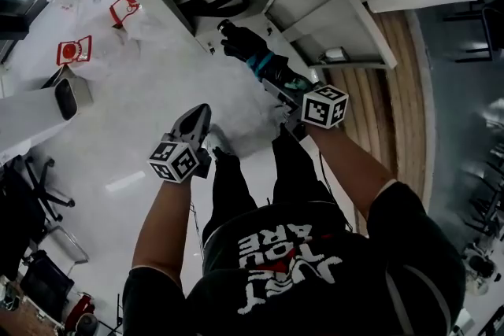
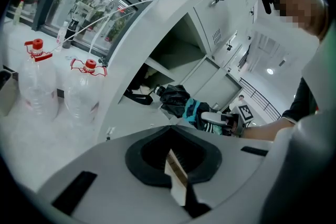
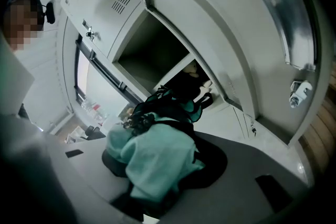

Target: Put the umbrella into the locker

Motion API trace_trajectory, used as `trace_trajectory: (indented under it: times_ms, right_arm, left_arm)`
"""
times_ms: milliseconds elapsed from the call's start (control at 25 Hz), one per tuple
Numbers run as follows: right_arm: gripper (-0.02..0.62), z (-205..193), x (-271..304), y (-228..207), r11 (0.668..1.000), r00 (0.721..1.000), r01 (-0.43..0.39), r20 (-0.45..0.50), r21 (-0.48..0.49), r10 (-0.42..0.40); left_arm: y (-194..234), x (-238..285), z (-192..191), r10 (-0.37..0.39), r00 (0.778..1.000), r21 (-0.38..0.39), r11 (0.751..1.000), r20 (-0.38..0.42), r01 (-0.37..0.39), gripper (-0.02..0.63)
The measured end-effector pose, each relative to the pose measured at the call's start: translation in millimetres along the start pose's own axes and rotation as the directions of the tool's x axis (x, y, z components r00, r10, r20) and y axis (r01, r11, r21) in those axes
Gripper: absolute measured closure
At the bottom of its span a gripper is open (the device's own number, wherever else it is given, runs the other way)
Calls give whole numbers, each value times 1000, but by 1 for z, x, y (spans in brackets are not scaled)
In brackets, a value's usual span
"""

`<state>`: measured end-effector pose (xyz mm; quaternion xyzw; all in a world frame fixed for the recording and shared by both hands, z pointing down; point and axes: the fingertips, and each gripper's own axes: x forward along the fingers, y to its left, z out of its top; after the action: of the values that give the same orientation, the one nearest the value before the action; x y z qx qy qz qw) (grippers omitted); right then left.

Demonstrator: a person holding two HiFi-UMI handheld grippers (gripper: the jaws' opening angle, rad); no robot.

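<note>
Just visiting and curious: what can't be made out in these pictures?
- Dark looped thing in the locker: head view, shadowed and small.
- The umbrella's gripped end: head view, behind the right tongs and marker cube.
- Tips of the right tongs: right gripper view, umbrella fabric covers them.

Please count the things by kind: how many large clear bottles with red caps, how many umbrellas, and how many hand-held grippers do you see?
large clear plastic bottles with red caps: 2
black and teal folded umbrella: 1
hand-held grippers: 2, the left gripper and the right gripper
Total: 5
</note>
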<state>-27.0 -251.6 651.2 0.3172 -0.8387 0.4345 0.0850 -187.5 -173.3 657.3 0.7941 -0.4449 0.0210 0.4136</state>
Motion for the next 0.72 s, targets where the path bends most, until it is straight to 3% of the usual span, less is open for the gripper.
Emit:
trace_trajectory:
  times_ms: [160, 360, 520, 720]
  right_arm:
    - [385, 1, 0, -8, 1000, 1000, -13, -1, -3, 13]
    - [385, 3, 0, -17, 998, 999, -37, -1, 51, 38]
    - [385, 4, -1, -23, 999, 999, -47, -12, 27, 48]
    - [385, 8, 14, -36, 997, 996, -51, 70, 59, 47]
  left_arm:
    - [-1, -1, -9, 51, 998, 8, 999, 24, -51, 611]
    - [2, -3, 6, 185, 966, -82, 982, 180, -173, 611]
    - [-20, 14, -4, 144, 972, -70, 989, 187, -133, 611]
    - [-16, 49, -19, 57, 984, -60, 997, 171, -47, 611]
